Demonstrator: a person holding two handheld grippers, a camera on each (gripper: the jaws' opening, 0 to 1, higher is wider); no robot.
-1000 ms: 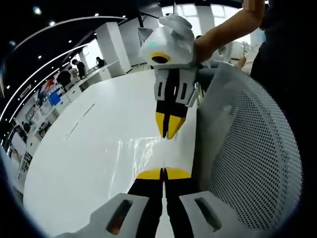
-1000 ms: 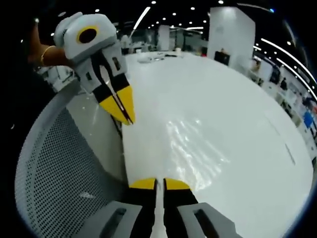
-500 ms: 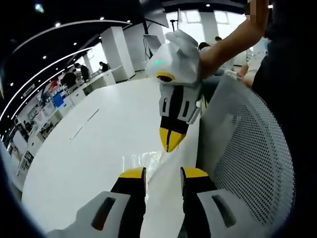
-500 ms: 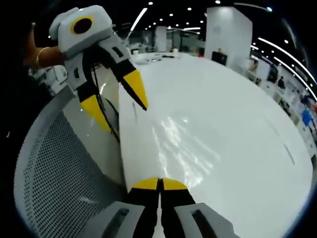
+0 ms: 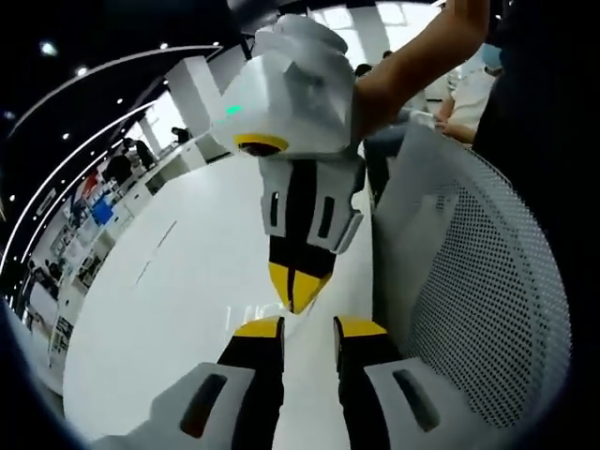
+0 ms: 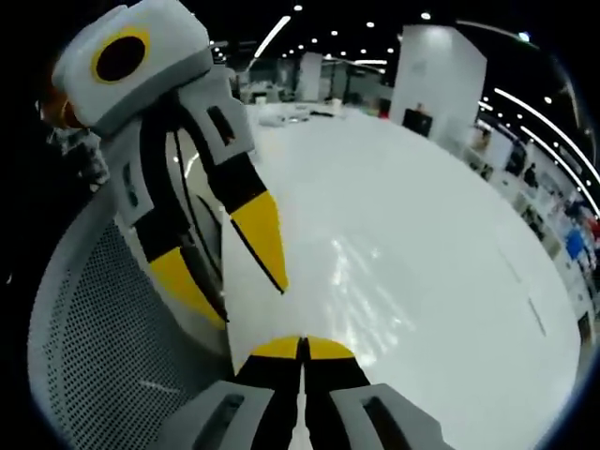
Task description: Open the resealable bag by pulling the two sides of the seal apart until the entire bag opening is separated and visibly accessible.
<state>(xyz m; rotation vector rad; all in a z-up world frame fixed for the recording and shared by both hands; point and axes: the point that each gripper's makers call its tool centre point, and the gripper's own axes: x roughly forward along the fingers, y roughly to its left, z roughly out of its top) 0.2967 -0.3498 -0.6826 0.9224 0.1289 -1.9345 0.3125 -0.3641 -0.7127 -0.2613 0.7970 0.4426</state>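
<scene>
A clear resealable bag [image 6: 361, 291] is seen lying on the white table [image 6: 441, 206], its glossy film catching glints; what it contains cannot be made out. In the right gripper view the near edge of the bag is met by the right gripper [image 6: 302, 349], whose yellow-tipped jaws are pressed together with no gap; whether film is pinched between them cannot be told for certain. In the same view the left gripper [image 6: 246, 264] is seen at the left, close by, with its jaws spread wide above the bag's left edge.

In the left gripper view the left gripper [image 5: 308, 327] is shown with a clear gap between its jaws, and the right gripper [image 5: 294, 286] is seen pointing back toward it, tips closed, held by a person's bare forearm [image 5: 412, 56]. A white mesh chair back [image 5: 478, 281] is seen at the right of that view. The bag's film is only faintly visible there, near the closed tips.
</scene>
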